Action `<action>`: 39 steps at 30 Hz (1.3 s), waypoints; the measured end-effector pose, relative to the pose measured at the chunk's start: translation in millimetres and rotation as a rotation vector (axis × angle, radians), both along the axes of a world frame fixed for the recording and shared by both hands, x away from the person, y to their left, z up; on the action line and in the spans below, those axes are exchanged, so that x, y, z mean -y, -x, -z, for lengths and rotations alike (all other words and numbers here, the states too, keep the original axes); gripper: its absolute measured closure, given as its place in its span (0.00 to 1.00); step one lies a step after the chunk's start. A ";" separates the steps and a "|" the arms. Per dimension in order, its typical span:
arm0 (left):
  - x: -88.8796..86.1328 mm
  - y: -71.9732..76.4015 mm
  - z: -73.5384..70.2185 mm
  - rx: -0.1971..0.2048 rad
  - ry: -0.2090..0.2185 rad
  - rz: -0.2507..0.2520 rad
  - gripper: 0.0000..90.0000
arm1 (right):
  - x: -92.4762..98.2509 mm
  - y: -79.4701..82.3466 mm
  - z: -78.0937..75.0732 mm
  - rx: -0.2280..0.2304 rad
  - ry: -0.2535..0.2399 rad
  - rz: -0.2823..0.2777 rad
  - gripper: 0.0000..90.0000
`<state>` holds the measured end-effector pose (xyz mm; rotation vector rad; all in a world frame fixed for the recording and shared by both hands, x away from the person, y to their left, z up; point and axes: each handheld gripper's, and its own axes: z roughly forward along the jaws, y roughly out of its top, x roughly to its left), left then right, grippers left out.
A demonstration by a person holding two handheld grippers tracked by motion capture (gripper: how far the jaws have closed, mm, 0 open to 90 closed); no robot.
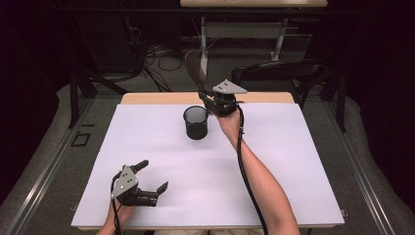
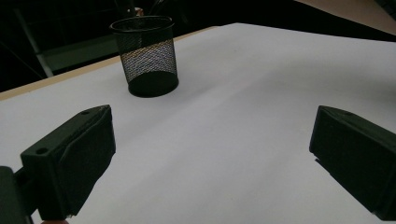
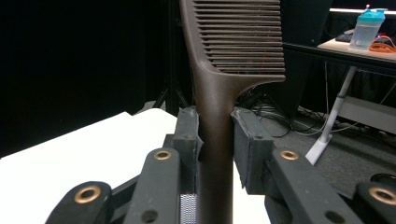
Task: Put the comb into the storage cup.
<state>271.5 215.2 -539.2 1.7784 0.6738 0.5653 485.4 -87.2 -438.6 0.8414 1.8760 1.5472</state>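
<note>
A dark brown comb (image 3: pixel 219 70) stands upright in my right gripper (image 3: pixel 215 128), its handle pinched between the two pads and its teeth at the top. From above, that gripper (image 1: pixel 208 98) hovers just right of a black mesh cup (image 1: pixel 196 122), with the comb (image 1: pixel 194 71) rising behind it. The cup (image 2: pixel 146 56) stands upright on the white table (image 1: pixel 274 161). My left gripper (image 1: pixel 151 175) rests near the front left of the table, jaws wide open and nothing between them; its two pads (image 2: pixel 88 158) frame bare white surface.
A black chair (image 1: pixel 279 73) stands behind the table's far edge, with cables on the floor beyond it. A desk carrying a blue-capped bottle (image 3: pixel 366 25) sits farther back. White surface stretches between the cup and my left gripper.
</note>
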 end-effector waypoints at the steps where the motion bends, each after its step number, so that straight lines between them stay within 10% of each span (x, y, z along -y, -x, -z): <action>1: 0.2 0.2 0.0 0.000 0.001 0.000 0.00 | -0.6 -0.6 -0.1 0.005 0.001 0.000 0.81; 39: -1.2 0.9 -0.2 -0.001 0.007 0.000 0.00 | -28.4 -10.6 12.1 0.026 -0.019 -0.040 0.81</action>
